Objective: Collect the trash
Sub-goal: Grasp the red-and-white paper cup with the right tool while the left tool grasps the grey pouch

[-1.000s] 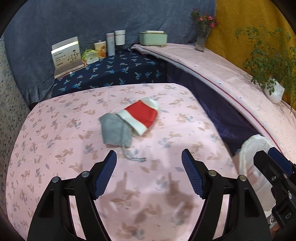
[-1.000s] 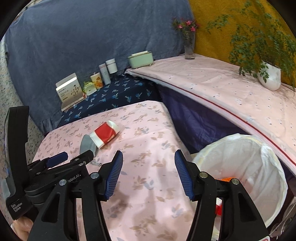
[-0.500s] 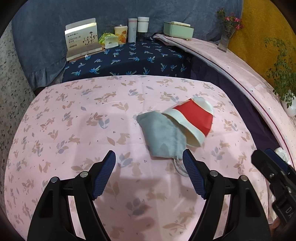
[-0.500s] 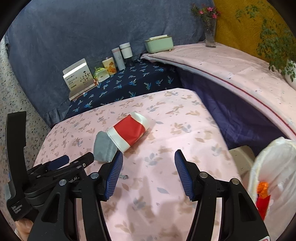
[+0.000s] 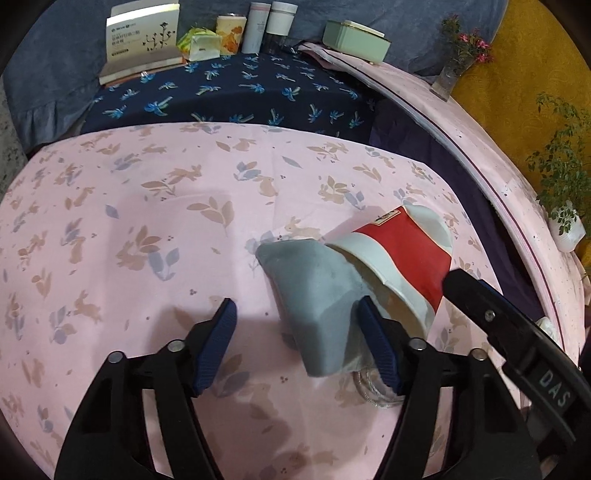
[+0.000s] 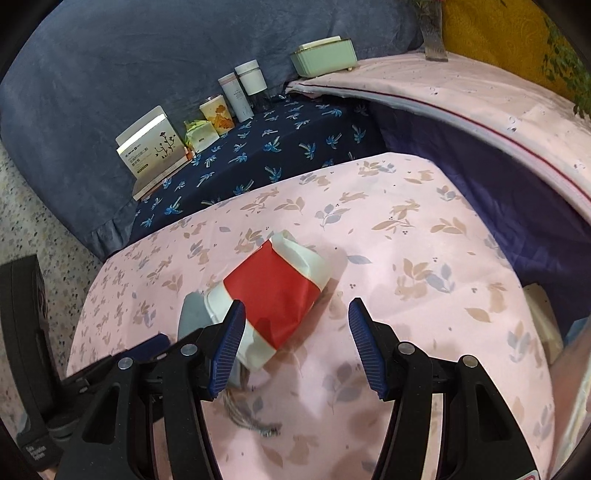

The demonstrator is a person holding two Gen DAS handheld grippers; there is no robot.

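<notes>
A crushed red-and-white paper cup (image 5: 402,254) (image 6: 275,291) lies on its side on the pink rabbit-print table (image 5: 147,236) (image 6: 424,258). A grey face mask (image 5: 314,295) (image 6: 192,314) lies against its open end, ear loop (image 6: 243,417) trailing toward me. My left gripper (image 5: 299,343) is open, low over the table, its right finger at the mask's right edge. My right gripper (image 6: 295,343) is open and straddles the cup's near end, apart from it.
A dark blue floral-cloth shelf (image 5: 240,88) behind the table holds a box (image 5: 142,35), packets, canisters (image 5: 269,26) and a green tin (image 5: 354,35). A long pink-covered ledge (image 6: 480,99) runs on the right with a flower vase (image 5: 454,70) and a potted plant (image 5: 565,221).
Both grippers have moved forward and down toward the cup and mask. The white bin has dropped out of the right wrist view. Both stay open.
</notes>
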